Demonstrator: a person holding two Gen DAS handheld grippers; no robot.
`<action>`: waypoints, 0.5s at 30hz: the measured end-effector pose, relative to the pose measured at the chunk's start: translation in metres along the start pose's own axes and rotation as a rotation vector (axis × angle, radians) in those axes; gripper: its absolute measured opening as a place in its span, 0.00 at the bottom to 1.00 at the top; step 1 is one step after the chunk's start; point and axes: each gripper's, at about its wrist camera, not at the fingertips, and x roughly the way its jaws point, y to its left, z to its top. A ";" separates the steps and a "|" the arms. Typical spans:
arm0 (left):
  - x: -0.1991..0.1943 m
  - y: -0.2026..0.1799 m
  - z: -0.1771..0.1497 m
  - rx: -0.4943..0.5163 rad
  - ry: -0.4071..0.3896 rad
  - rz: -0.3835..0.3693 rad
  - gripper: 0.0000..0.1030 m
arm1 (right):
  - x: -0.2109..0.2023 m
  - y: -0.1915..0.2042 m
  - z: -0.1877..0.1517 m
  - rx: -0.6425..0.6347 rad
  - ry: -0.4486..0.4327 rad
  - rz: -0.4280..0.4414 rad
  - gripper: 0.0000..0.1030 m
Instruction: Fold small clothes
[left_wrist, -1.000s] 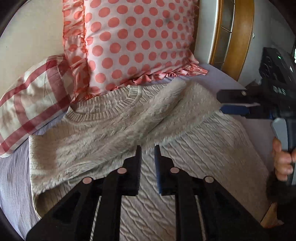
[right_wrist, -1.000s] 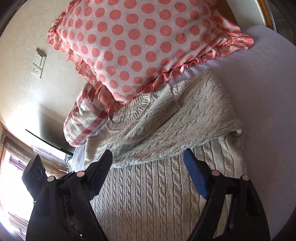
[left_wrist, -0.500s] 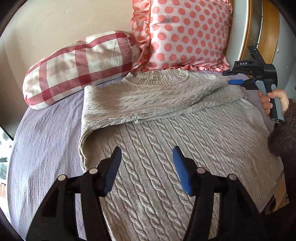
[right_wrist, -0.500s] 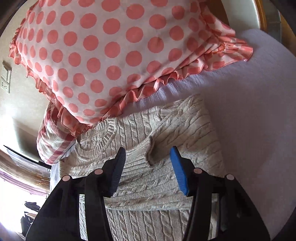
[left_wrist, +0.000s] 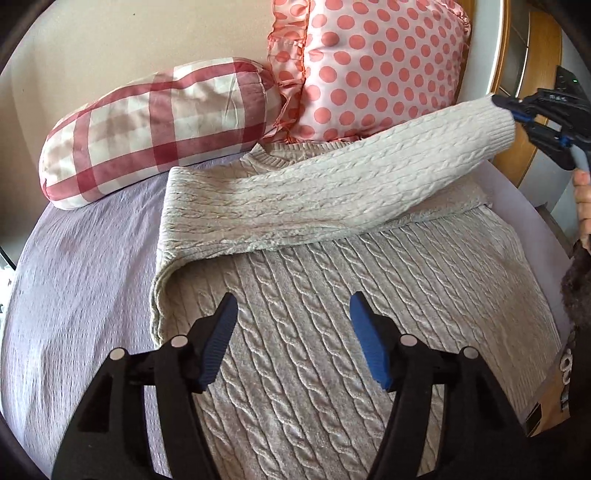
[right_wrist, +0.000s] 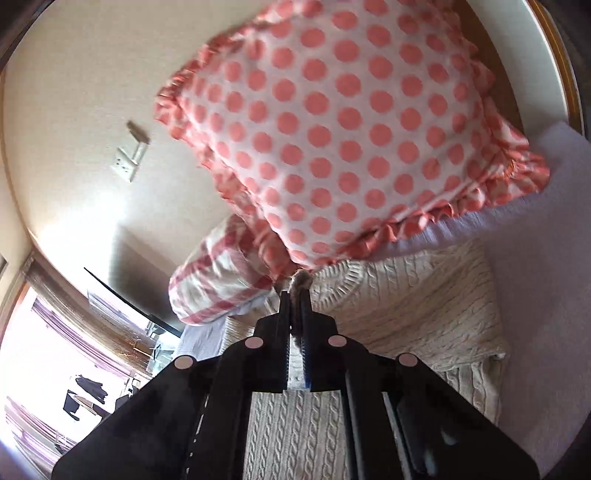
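Note:
A beige cable-knit sweater (left_wrist: 314, 302) lies flat on the lilac bedspread (left_wrist: 74, 280), neck toward the pillows. One sleeve (left_wrist: 332, 184) is folded across the chest. My right gripper (right_wrist: 294, 295) is shut on that sleeve's cuff (right_wrist: 301, 282) and holds it lifted at the right; it also shows in the left wrist view (left_wrist: 517, 114), gripping the cuff (left_wrist: 495, 125). My left gripper (left_wrist: 293, 314) is open and empty, hovering over the sweater's lower body.
A red-and-white checked bolster (left_wrist: 159, 125) and a pink polka-dot pillow (left_wrist: 373, 70) lean on the wall behind the sweater. A wooden frame (left_wrist: 532, 92) stands at the right. A cardboard box (left_wrist: 554, 398) sits at the bed's right edge.
My right gripper closed on the sleeve cuff and lifted it up to the right. My left gripper opened, then held over the sweater's body.

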 end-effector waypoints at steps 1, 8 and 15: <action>0.001 0.002 0.001 -0.016 0.001 -0.004 0.61 | 0.001 0.006 0.002 -0.019 -0.016 -0.020 0.05; -0.004 0.004 -0.002 -0.030 -0.003 0.003 0.61 | 0.084 -0.062 0.012 -0.107 0.051 -0.618 0.06; -0.023 0.030 -0.009 -0.077 -0.054 0.058 0.65 | 0.047 -0.060 -0.011 -0.077 0.037 -0.363 0.47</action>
